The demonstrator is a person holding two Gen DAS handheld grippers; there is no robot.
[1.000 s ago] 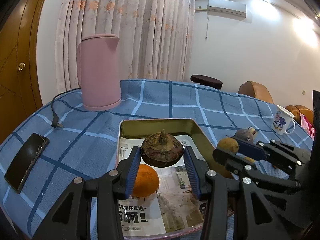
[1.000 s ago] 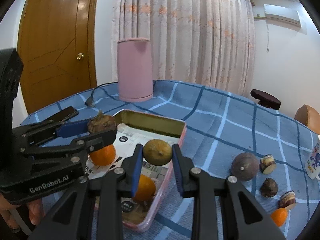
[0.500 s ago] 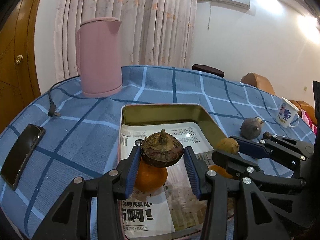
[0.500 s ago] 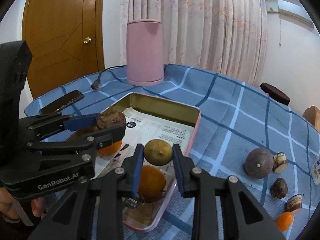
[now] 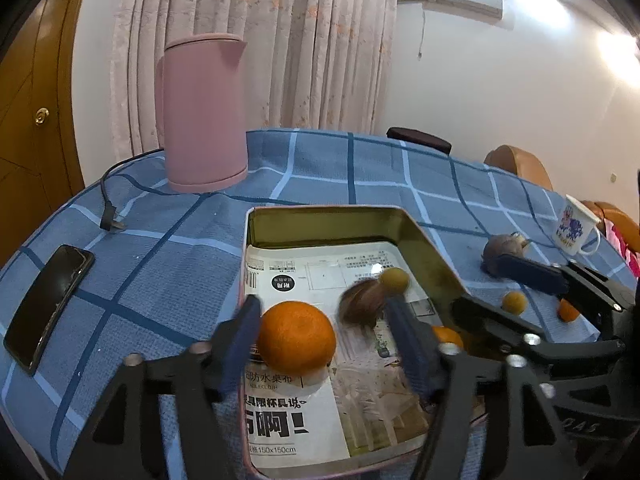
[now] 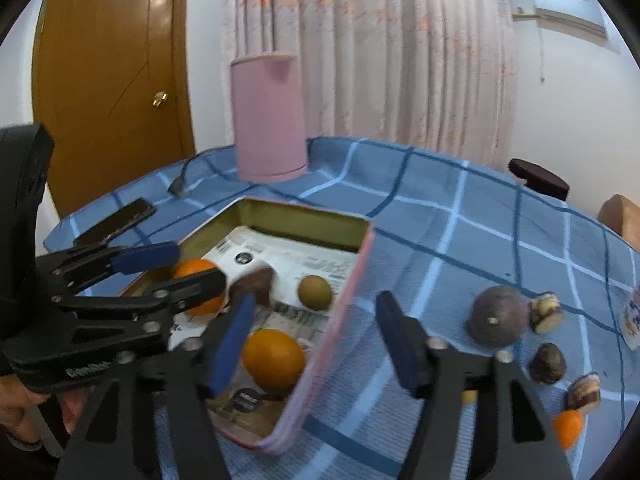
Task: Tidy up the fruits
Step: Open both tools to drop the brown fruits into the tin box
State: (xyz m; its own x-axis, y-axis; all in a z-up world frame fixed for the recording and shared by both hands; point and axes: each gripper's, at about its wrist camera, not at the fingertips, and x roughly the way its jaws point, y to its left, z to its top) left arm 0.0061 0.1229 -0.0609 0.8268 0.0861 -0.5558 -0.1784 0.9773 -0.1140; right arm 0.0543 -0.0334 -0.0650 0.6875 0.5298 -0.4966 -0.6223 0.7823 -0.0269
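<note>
Both the left gripper (image 5: 324,344) and right gripper (image 6: 316,332) are opening, empty, over the tray (image 5: 434,248), dropping fruit toward twelve o'clock.

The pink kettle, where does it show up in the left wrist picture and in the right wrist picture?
Left wrist view: the pink kettle stands upper left of centre, at the table's far edge, beyond the tray.
Right wrist view: the kettle stands upper centre-left, also beyond the tray.
Shared landmark: the phone lying left of the tray.

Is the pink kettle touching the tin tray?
Apart. The left wrist view shows blue cloth between the kettle and the tray.
</note>
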